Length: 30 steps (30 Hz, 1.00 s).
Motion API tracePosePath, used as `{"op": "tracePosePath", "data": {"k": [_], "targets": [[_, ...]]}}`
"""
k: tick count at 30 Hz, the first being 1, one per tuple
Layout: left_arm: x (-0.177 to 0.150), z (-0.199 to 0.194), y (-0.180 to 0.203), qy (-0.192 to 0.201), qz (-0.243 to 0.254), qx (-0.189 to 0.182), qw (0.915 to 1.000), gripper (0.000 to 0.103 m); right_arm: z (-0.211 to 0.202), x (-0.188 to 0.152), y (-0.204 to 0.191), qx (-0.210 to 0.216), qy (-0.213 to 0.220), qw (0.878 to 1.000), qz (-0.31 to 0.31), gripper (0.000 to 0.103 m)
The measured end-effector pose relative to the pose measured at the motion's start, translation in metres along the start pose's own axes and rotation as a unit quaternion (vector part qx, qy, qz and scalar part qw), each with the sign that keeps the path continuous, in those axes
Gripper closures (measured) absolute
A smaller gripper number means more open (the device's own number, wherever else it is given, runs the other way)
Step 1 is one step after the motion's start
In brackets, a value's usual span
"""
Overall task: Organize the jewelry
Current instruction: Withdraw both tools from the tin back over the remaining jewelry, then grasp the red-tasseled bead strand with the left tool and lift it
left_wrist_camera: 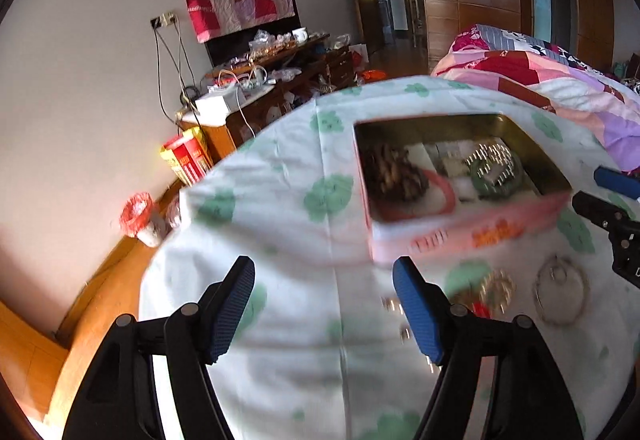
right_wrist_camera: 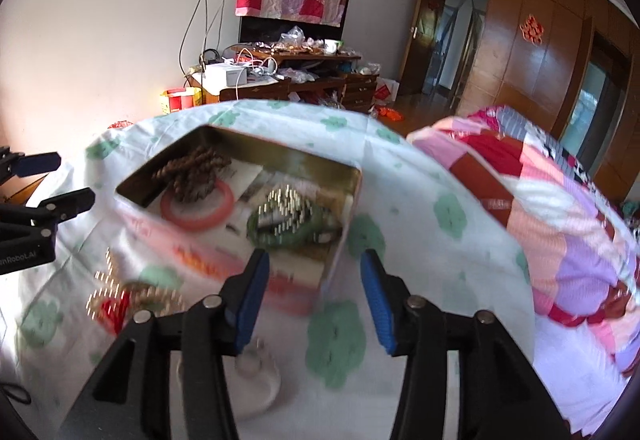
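An open pink tin box (left_wrist_camera: 472,230) (right_wrist_camera: 288,282) sits on a white cloth with green flowers. Inside lie brown bead strands (left_wrist_camera: 394,172) (right_wrist_camera: 192,170), a red bangle (right_wrist_camera: 196,208) and a green bead bracelet (left_wrist_camera: 496,170) (right_wrist_camera: 288,224). On the cloth in front lie a silver bangle (left_wrist_camera: 562,290) (right_wrist_camera: 256,372) and gold and red jewelry (left_wrist_camera: 490,292) (right_wrist_camera: 116,300). My left gripper (left_wrist_camera: 324,304) is open and empty, left of the box's near corner. My right gripper (right_wrist_camera: 314,304) is open and empty at the box's near right corner.
The cloth-covered table (left_wrist_camera: 280,232) drops off at the left toward a wooden floor with a red-bagged bin (left_wrist_camera: 140,216). A bed with a patchwork quilt (right_wrist_camera: 560,224) lies to the right. A cluttered wooden cabinet (right_wrist_camera: 280,76) stands by the far wall.
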<state>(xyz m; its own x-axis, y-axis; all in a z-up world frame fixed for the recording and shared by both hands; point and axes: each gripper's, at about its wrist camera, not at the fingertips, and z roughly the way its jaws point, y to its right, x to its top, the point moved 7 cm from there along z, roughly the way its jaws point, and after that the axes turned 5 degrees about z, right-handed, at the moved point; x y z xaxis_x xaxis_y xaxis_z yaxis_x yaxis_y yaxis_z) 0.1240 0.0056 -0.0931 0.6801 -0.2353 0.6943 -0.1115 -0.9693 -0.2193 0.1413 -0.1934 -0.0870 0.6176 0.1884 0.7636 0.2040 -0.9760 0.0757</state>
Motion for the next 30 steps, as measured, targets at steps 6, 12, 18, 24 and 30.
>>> {"op": "tracePosePath", "data": {"k": [6,12,18,24,30], "targets": [[-0.03,-0.005,0.017,-0.012,0.018,-0.007,0.9997,0.031,-0.004,-0.039,-0.002,0.01,-0.031,0.999,0.019,0.053],[-0.043,0.0,0.012,-0.026,0.004,-0.003,0.9996,0.031,-0.005,-0.049,-0.015,0.032,-0.038,0.999,0.02,0.034],[-0.045,0.004,0.002,-0.031,-0.018,-0.004,0.9993,0.031,-0.001,-0.056,-0.032,0.056,-0.047,0.997,0.007,0.015],[-0.046,0.002,0.005,-0.029,-0.017,-0.009,0.9994,0.031,0.011,-0.061,-0.037,0.061,-0.075,0.995,0.005,0.015],[-0.045,0.0,0.008,-0.026,-0.015,-0.016,0.9994,0.031,0.016,-0.066,-0.041,0.078,-0.097,0.992,0.002,0.03]]}}
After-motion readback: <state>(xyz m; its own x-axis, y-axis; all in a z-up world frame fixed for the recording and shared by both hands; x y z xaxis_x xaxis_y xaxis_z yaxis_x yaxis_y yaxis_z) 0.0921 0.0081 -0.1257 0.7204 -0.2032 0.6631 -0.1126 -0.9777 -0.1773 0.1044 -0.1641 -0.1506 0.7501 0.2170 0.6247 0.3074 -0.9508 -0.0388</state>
